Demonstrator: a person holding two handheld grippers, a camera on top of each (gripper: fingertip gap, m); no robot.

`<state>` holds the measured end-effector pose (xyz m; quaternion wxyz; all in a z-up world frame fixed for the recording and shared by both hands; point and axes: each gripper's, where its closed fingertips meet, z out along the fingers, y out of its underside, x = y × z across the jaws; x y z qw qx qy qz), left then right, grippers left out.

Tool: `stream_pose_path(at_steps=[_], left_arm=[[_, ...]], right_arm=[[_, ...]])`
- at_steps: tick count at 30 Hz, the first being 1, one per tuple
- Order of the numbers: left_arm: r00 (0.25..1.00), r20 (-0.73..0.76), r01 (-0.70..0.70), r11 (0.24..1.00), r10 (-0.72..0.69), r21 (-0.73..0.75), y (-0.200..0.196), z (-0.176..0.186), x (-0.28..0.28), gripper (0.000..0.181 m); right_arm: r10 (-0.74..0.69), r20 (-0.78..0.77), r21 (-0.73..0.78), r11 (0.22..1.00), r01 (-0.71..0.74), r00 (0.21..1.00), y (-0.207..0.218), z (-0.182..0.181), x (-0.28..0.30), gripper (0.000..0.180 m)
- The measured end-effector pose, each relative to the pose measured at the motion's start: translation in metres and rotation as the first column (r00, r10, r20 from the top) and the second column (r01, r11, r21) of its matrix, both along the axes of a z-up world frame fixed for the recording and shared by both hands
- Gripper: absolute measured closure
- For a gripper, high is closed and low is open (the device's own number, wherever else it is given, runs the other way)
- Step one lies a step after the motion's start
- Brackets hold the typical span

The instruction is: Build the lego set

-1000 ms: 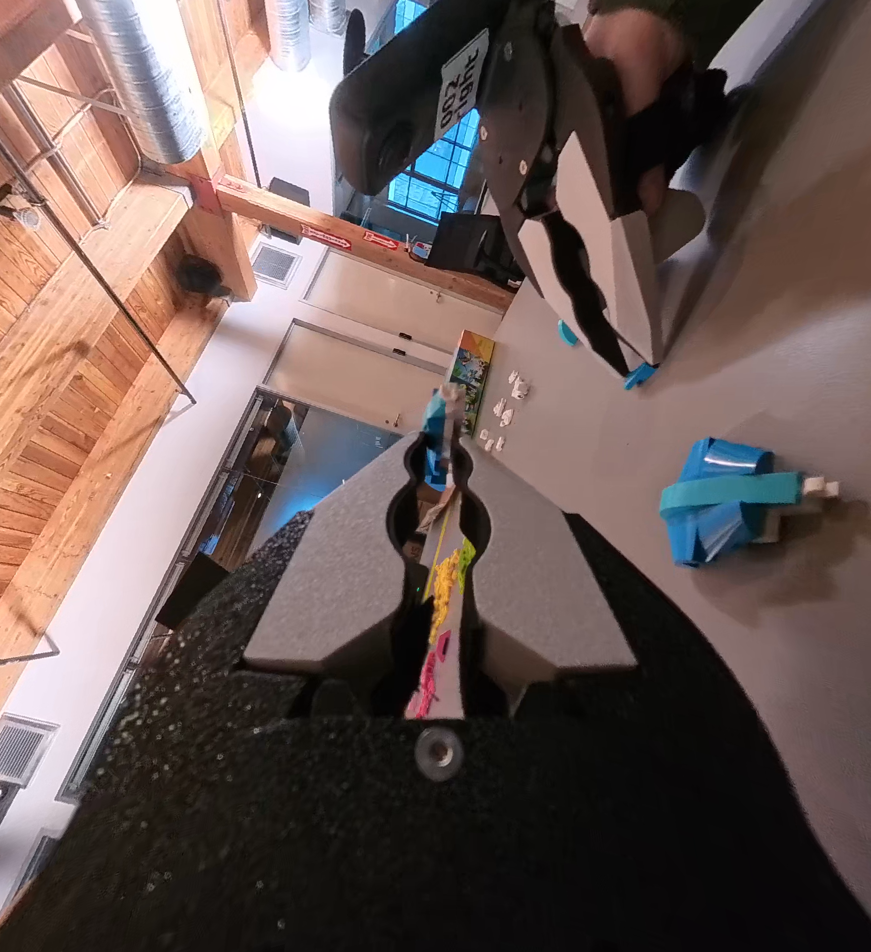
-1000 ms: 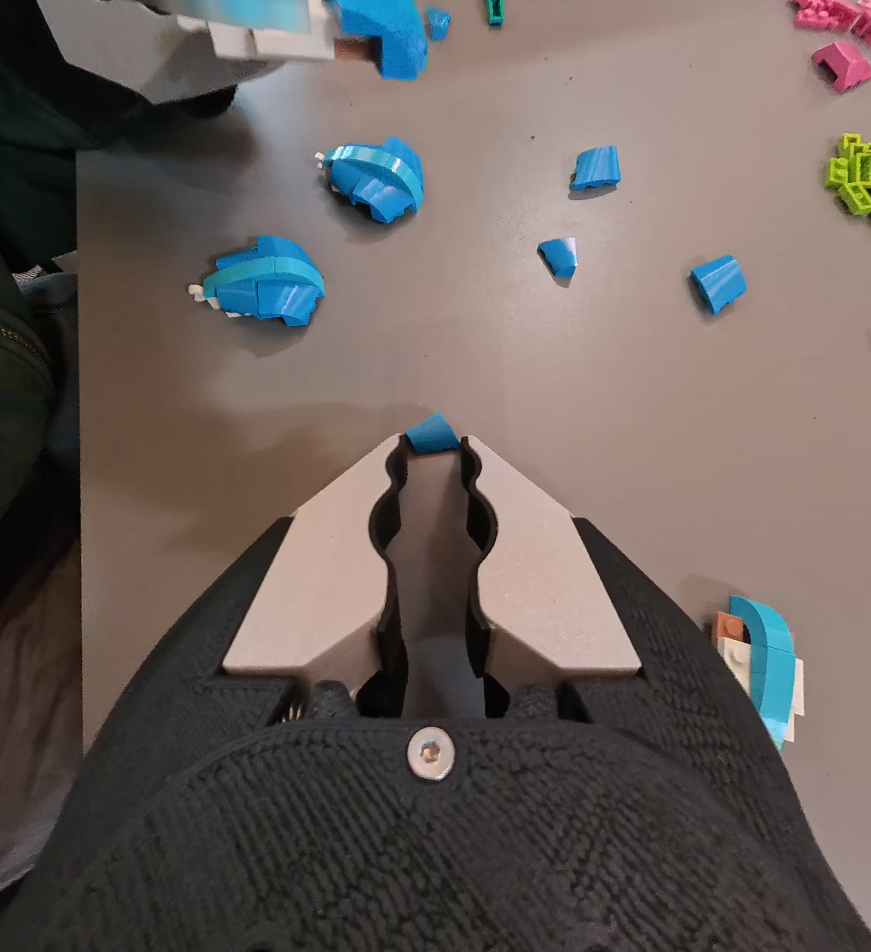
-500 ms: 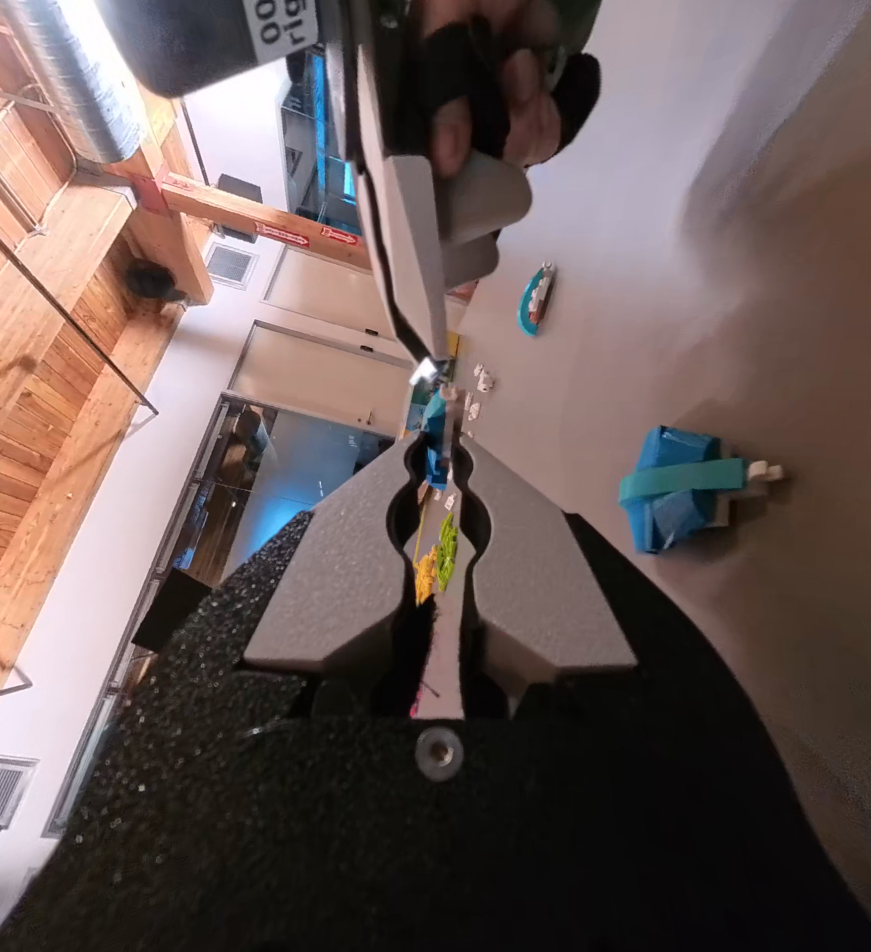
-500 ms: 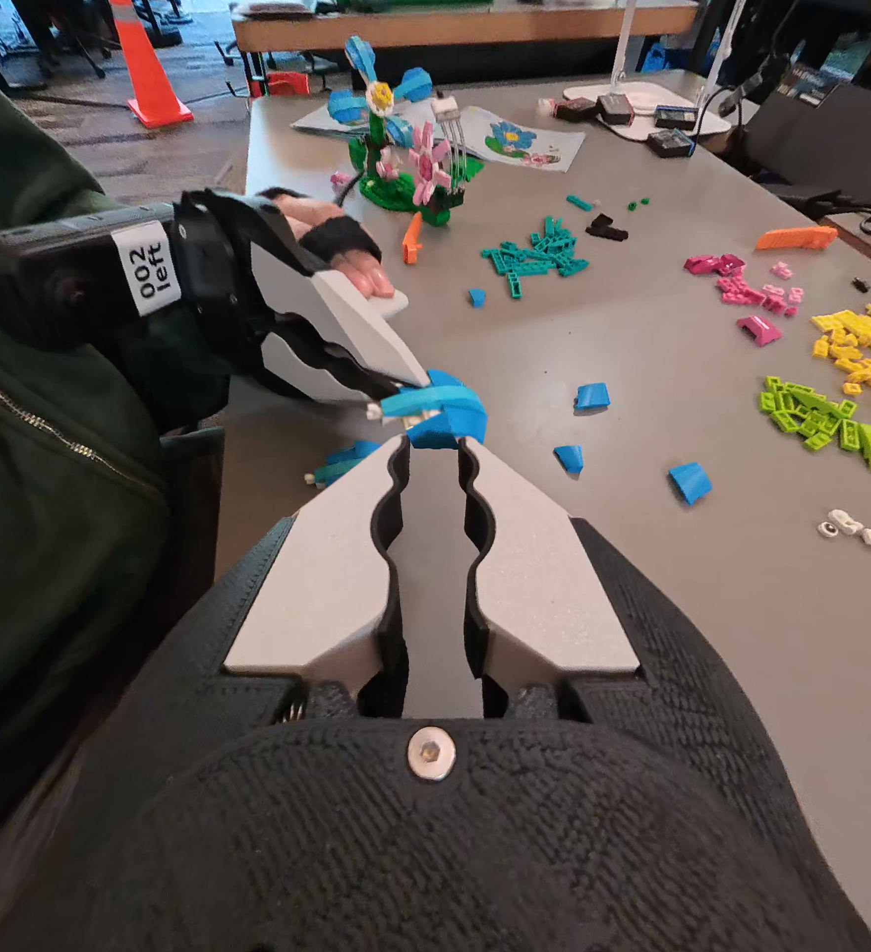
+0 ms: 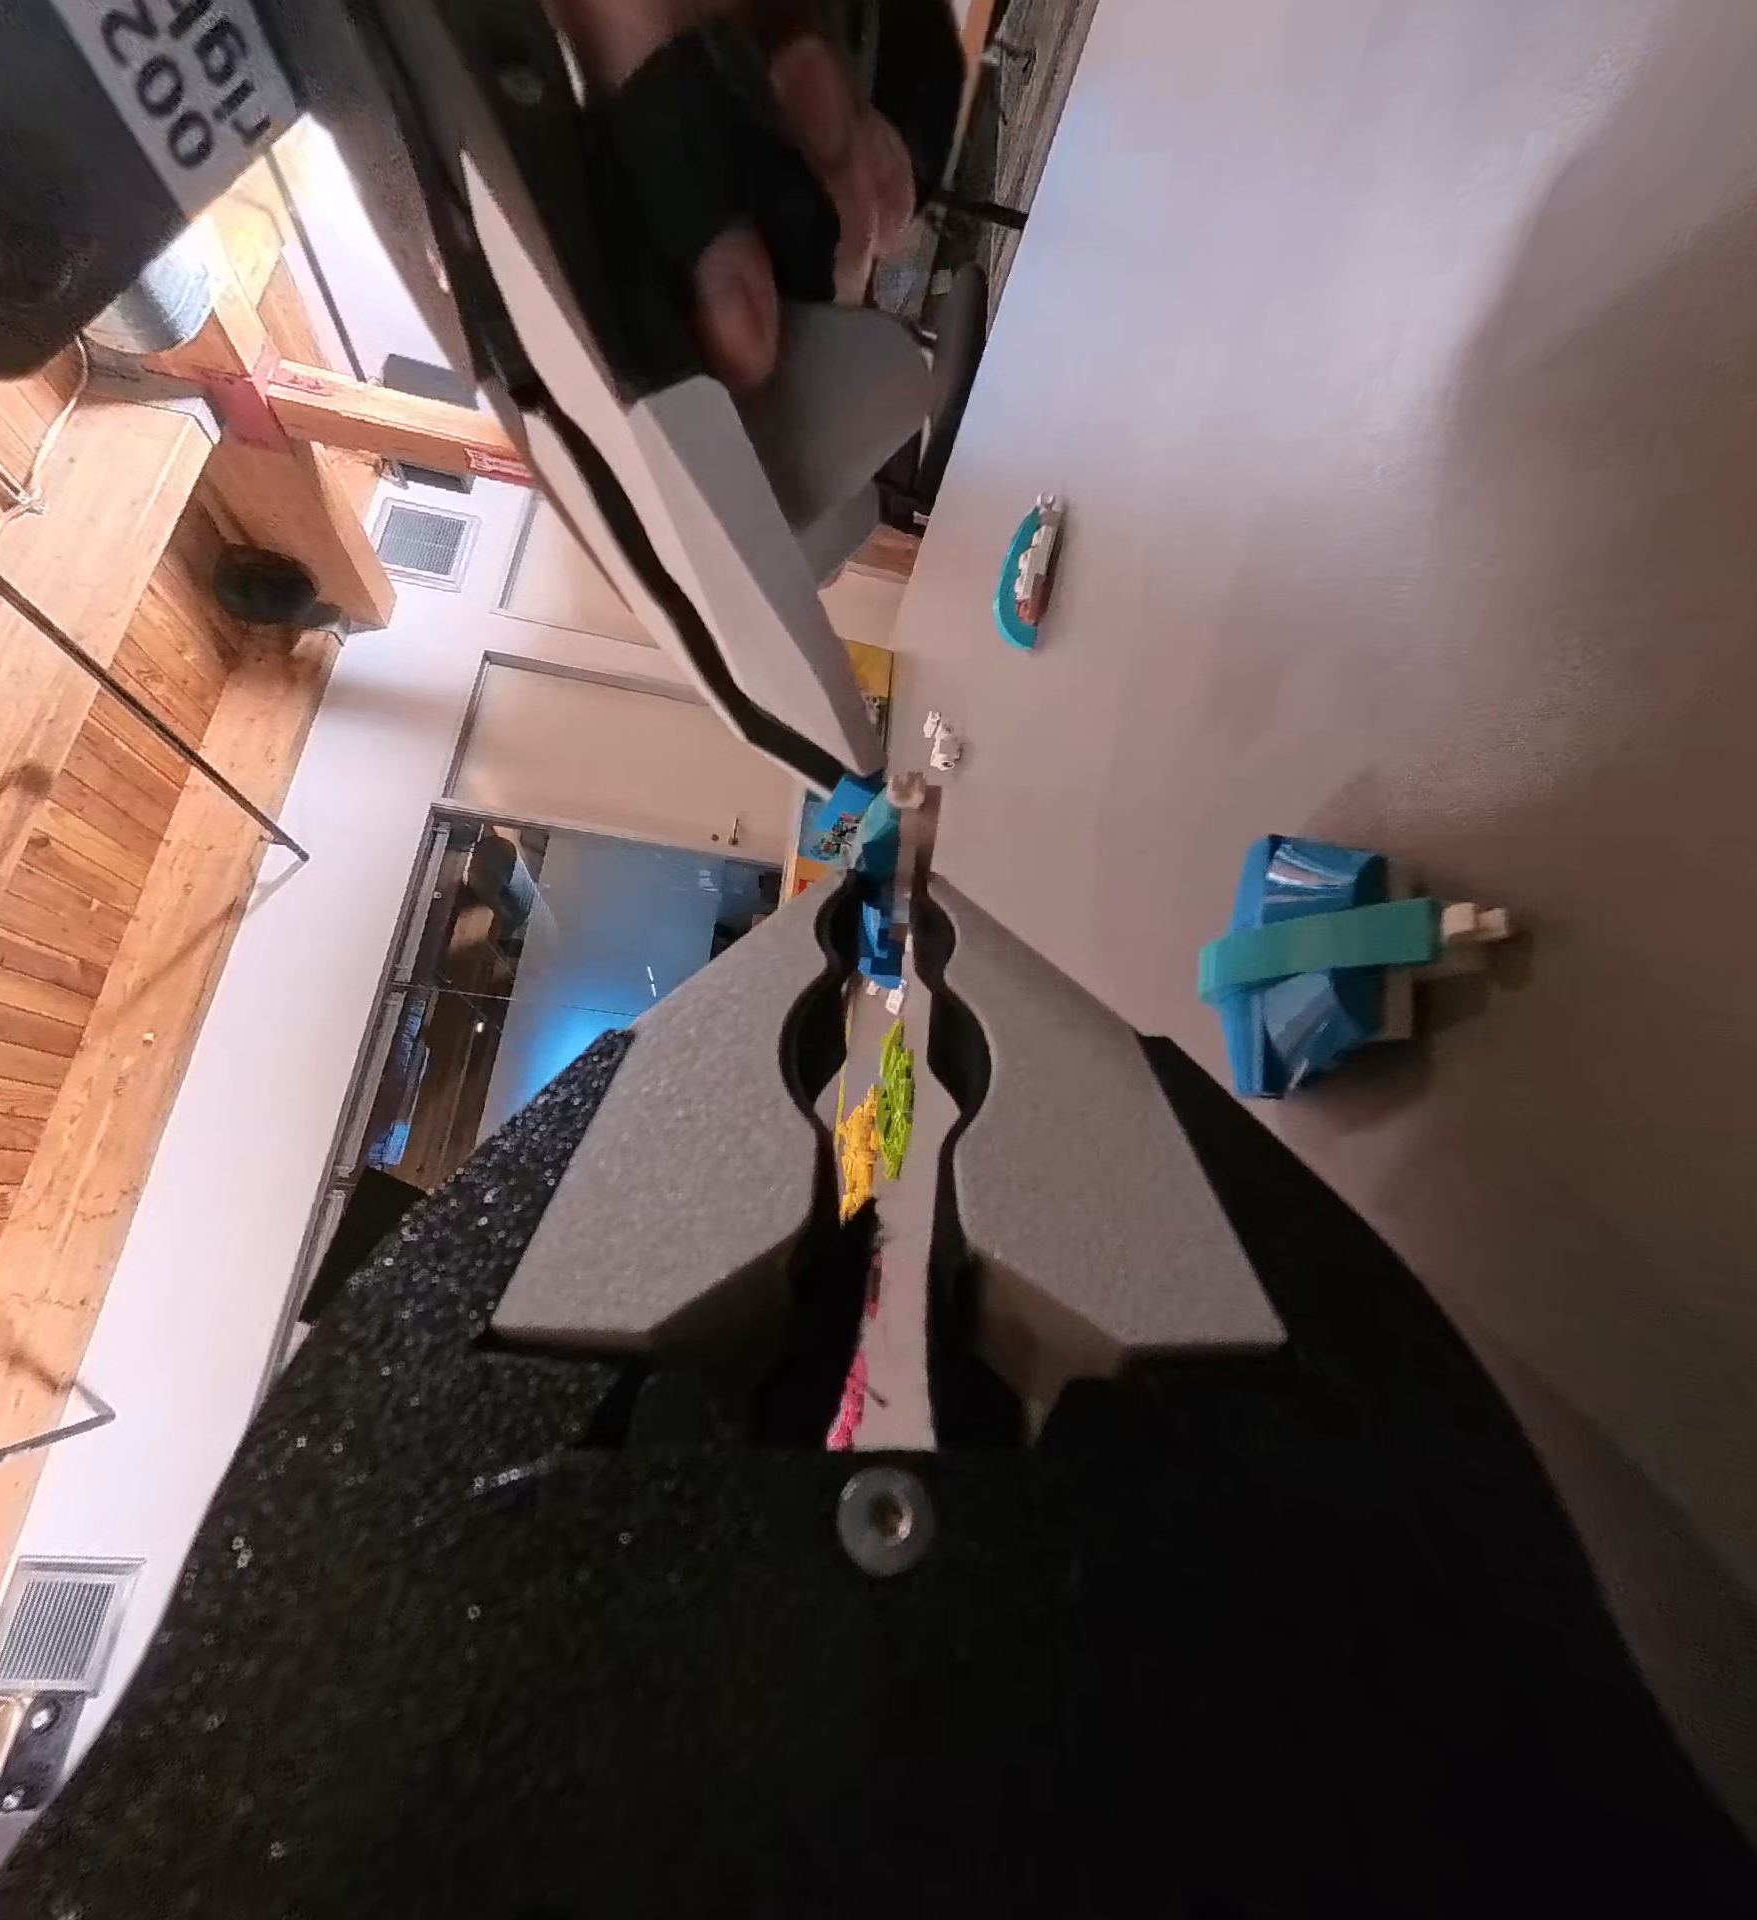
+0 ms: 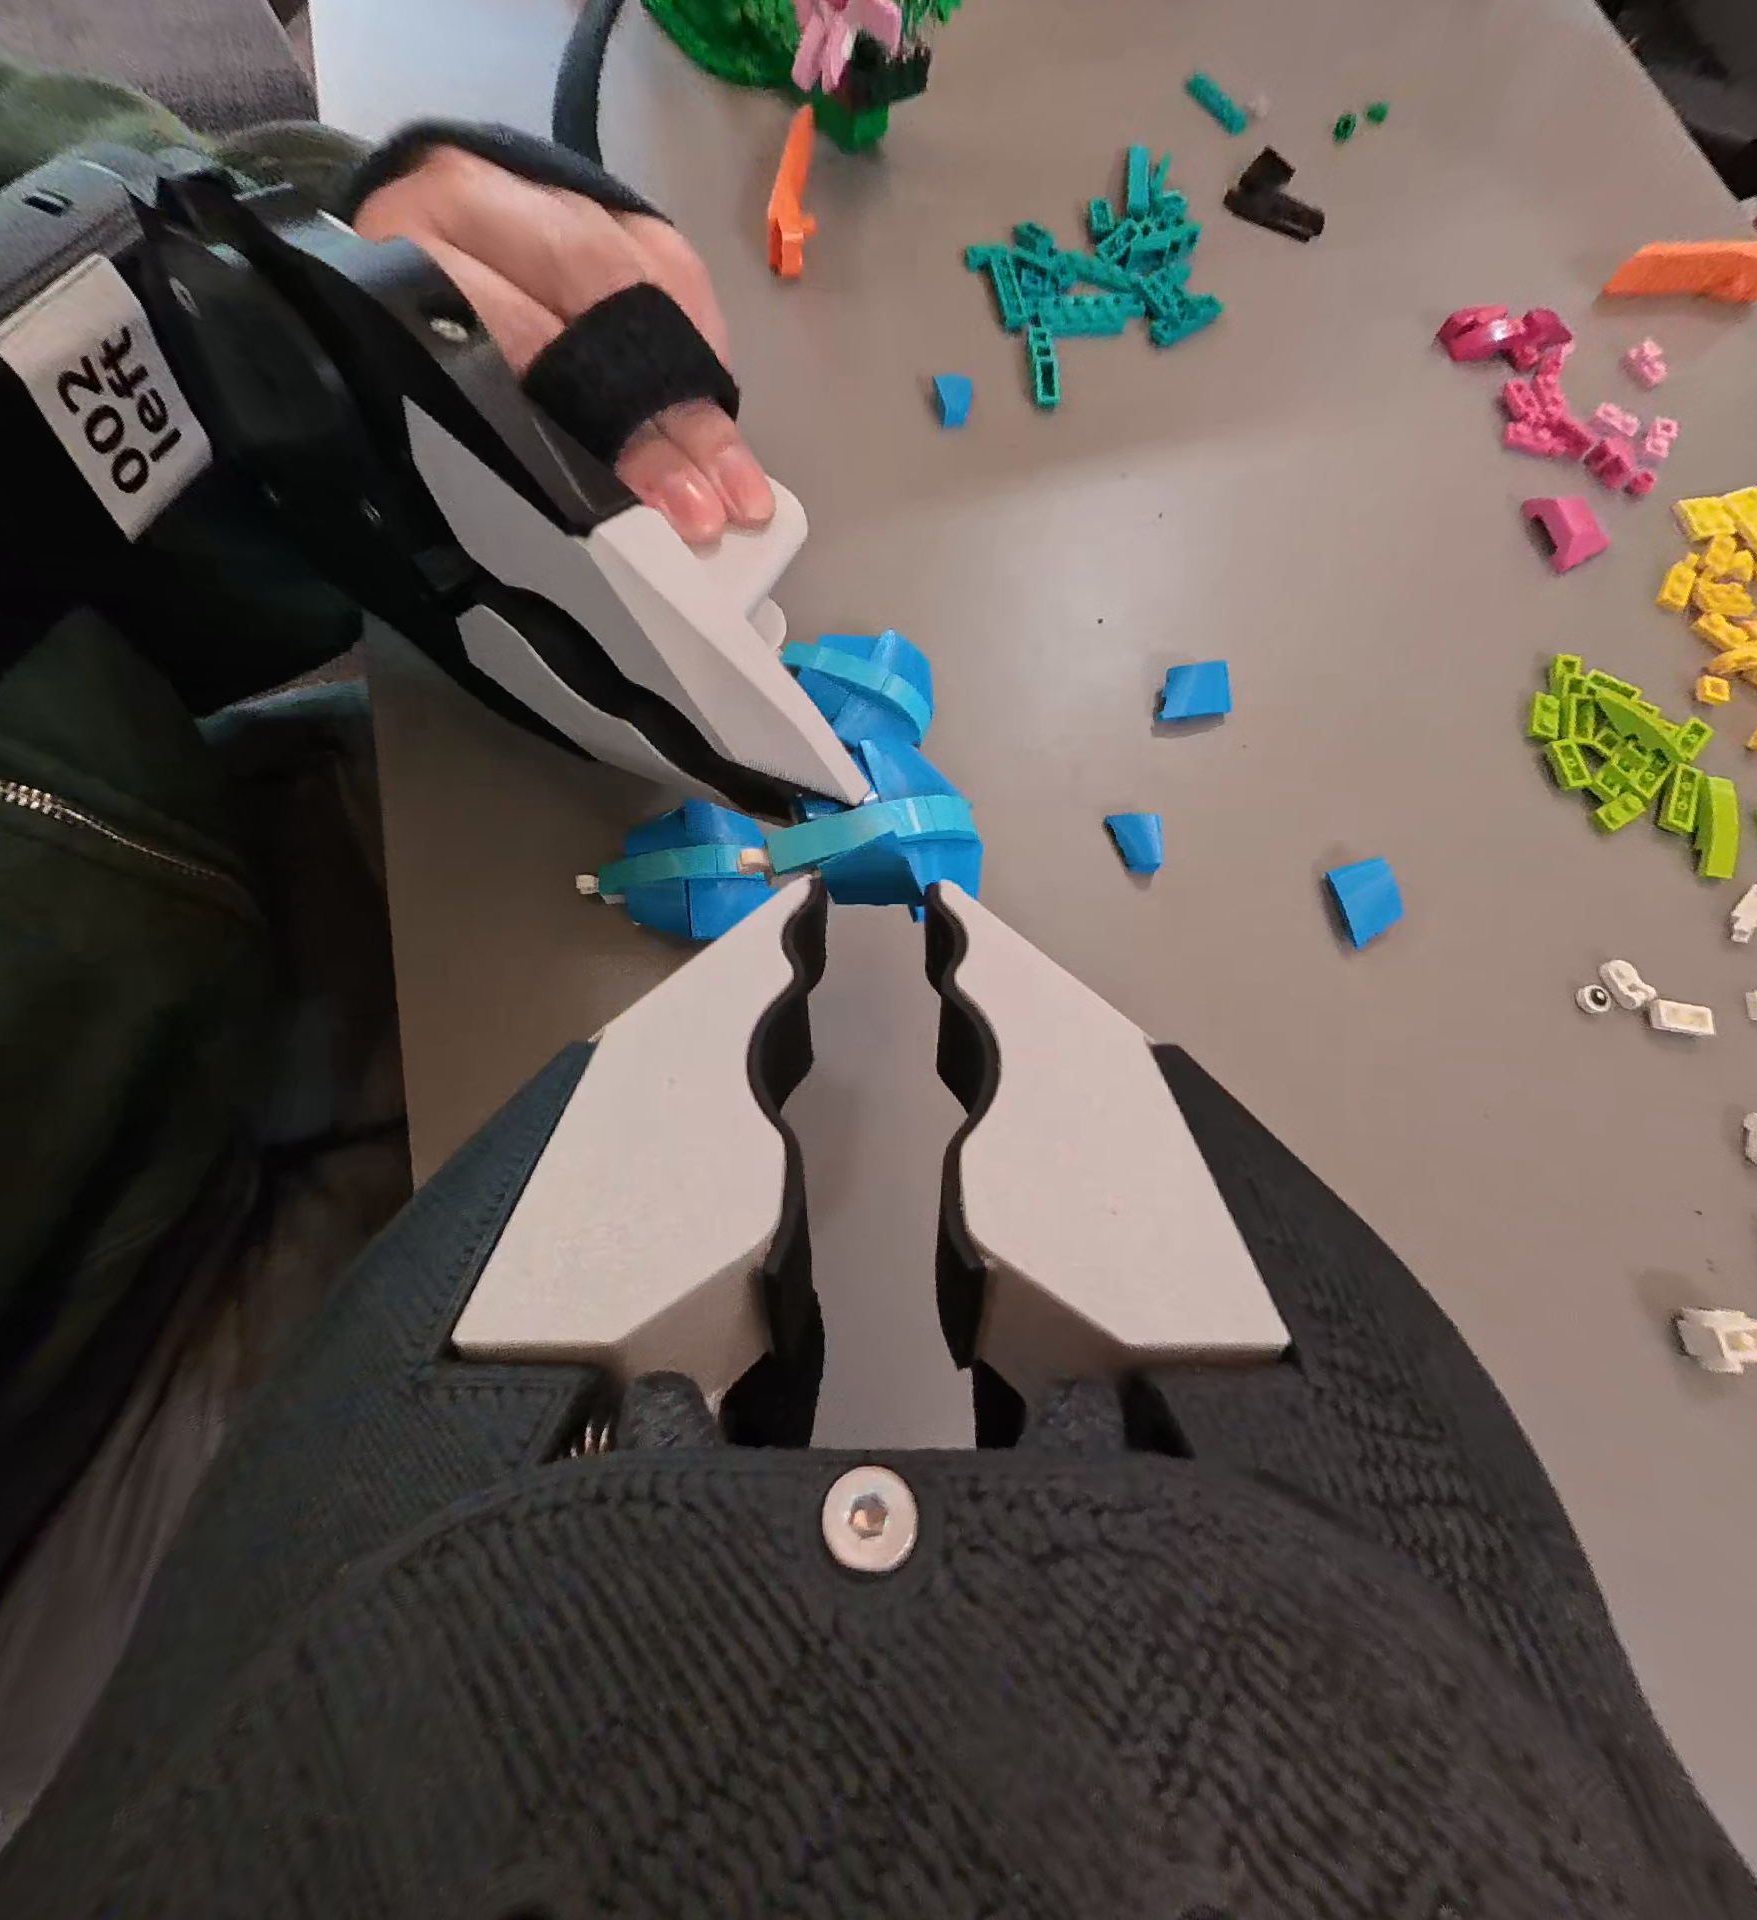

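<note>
In the left wrist view, the left hand-held gripper (image 5: pixel 879 883) pinches a blue lego petal (image 5: pixel 879 914) between nearly closed fingertips, held above the grey surface (image 5: pixel 1476 520), with the right hand-held gripper (image 5: pixel 853 764) touching its far end. In the right wrist view, the right hand-held gripper (image 6: pixel 874 896) pinches a small blue piece at its tips, though the piece cannot be told apart, pressed against the petal (image 6: pixel 895 842) clamped in the left hand-held gripper (image 6: pixel 812 795); another blue petal (image 6: pixel 687 862) lies just beside on the surface (image 6: pixel 1269 1143).
</note>
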<state>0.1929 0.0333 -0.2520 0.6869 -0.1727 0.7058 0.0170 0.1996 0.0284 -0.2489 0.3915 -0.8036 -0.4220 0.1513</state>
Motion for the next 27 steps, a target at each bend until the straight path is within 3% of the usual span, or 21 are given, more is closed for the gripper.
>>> stream_pose_path(at_steps=[7, 15, 23, 27], left_arm=[[1.000, -0.024, 0.009, 0.997, -0.008, 0.074, -0.005, -0.004, 0.002, 0.174], [1.000, -0.017, 0.012, 0.996, -0.011, 0.091, -0.007, -0.003, 0.003, 0.174], [1.000, -0.002, 0.007, 0.998, -0.007, 0.066, -0.005, -0.001, 0.003, 0.174], [1.000, -0.004, 0.000, 0.999, 0.001, 0.050, -0.003, -0.001, 0.003, 0.174]], right_arm=[[0.019, 0.014, -0.065, 0.998, -0.018, 1.000, 0.004, 0.008, -0.007, 0.163], [0.084, 0.142, -0.184, 0.981, -0.057, 0.986, -0.002, -0.004, -0.009, 0.163], [0.078, 0.166, -0.135, 0.989, -0.056, 0.983, -0.001, -0.001, -0.010, 0.160], [0.048, 0.159, -0.041, 0.998, -0.042, 0.986, 0.003, 0.004, -0.007, 0.157]])
